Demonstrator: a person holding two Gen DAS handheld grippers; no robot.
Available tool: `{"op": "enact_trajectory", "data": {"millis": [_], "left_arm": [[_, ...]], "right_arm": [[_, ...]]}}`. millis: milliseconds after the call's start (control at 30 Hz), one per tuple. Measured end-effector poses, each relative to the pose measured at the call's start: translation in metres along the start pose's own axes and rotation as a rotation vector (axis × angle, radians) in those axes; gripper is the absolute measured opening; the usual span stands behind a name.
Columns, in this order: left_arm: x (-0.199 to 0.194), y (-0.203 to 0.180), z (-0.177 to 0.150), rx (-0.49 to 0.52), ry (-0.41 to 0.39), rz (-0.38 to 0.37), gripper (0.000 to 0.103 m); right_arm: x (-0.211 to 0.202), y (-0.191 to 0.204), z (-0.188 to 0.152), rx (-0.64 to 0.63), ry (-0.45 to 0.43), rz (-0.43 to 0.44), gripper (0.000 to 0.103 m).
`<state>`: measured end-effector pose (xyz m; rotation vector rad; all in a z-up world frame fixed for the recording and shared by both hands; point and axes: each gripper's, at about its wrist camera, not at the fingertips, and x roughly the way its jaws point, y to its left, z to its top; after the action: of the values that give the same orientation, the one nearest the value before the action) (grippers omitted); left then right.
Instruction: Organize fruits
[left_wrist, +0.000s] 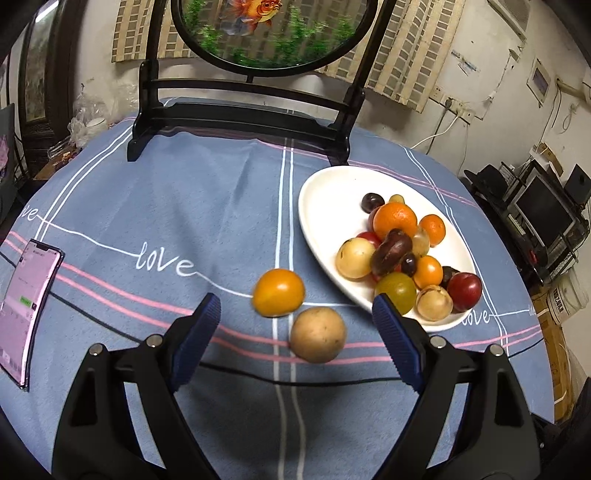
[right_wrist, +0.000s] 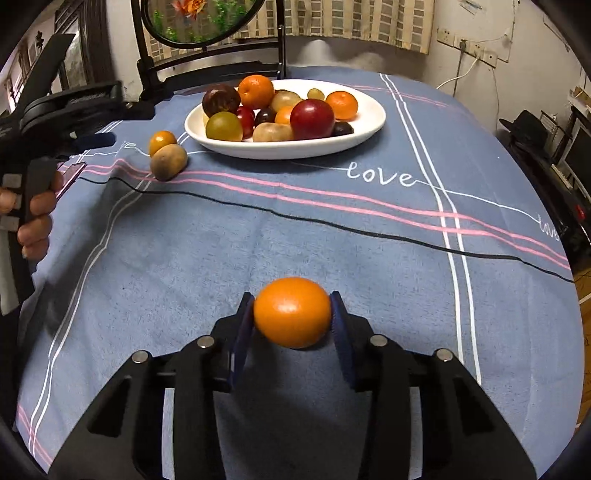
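Note:
In the right wrist view my right gripper (right_wrist: 292, 317) is shut on a round orange fruit (right_wrist: 291, 312) low over the blue cloth, a blue pad against each side of it. A white oval plate (right_wrist: 365, 125) heaped with several fruits stands farther back. Left of that plate lie a small yellow-orange fruit (right_wrist: 161, 141) and a brown fruit (right_wrist: 169, 161), touching each other. In the left wrist view my left gripper (left_wrist: 295, 314) is open, its fingers (left_wrist: 199, 325) straddling the yellow-orange fruit (left_wrist: 277, 292) and the brown fruit (left_wrist: 317, 334) from above. The plate (left_wrist: 328, 199) sits to its right.
A black stand (left_wrist: 240, 114) with a round goldfish picture rises at the table's far edge. A phone (left_wrist: 26, 306) lies at the left edge. A thin black cable (right_wrist: 332, 223) crosses the cloth. A person's hand (right_wrist: 37, 218) holds the left gripper's handle at the left.

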<state>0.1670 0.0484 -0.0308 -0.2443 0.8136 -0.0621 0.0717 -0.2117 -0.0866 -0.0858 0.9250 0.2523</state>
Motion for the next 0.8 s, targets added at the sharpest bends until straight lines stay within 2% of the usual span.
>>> {"op": "enact_trajectory", "data": {"millis": [233, 333, 433, 567, 733, 800], "left_arm": [[-0.002, 0.006, 0.001, -0.009, -0.002, -0.003, 0.086], [-0.001, 0.006, 0.000, -0.001, 0.002, 0.002, 0.086], [0.002, 0.004, -0.001, 0.011, 0.011, 0.003, 0.086], [0.005, 0.002, 0.000, 0.037, 0.014, 0.016, 0.086], [0.009, 0.009, 0.003, 0.040, 0.022, 0.032, 0.086], [0.010, 0.011, 0.003, 0.035, 0.027, 0.035, 0.086]], "right_arm": [[-0.001, -0.003, 0.016, 0.032, -0.027, 0.008, 0.040], [-0.006, -0.003, 0.044, 0.023, -0.094, -0.001, 0.041], [-0.006, 0.003, 0.084, 0.010, -0.202, -0.027, 0.041], [0.012, 0.015, 0.118, -0.021, -0.260, -0.032, 0.041], [0.036, 0.023, 0.130, -0.045, -0.280, -0.057, 0.043], [0.030, 0.018, 0.125, -0.016, -0.296, -0.028, 0.046]]}}
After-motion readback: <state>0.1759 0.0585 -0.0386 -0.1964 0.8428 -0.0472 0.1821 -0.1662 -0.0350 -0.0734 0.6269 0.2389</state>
